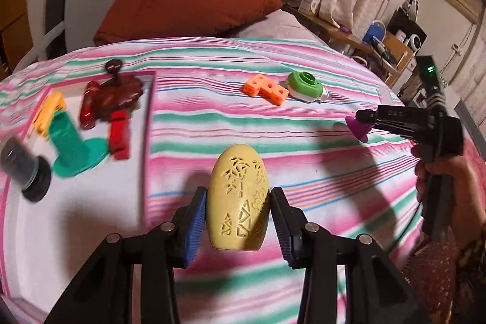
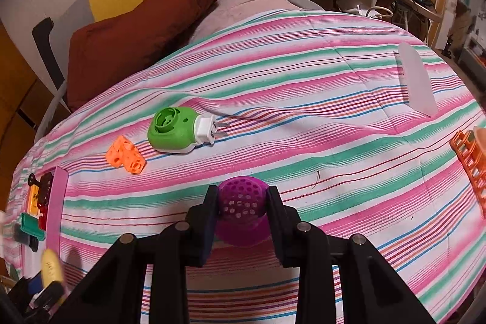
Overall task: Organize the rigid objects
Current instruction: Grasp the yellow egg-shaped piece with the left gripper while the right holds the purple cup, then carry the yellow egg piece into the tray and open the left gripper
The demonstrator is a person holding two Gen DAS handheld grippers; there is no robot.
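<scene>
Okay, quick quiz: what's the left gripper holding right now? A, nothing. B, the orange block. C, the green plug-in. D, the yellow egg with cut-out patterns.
D: the left gripper has its blue pads against the sides of the yellow egg; the orange block and green plug-in lie farther off on the bedspread.

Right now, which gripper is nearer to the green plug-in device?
Right. The right gripper, holding the purple ball, sits just beside the green plug-in device; the left gripper is farther back.

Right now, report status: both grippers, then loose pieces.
Left gripper shut on yellow egg. Right gripper shut on purple ball. Orange block, green plug-in loose on bedspread.
</scene>
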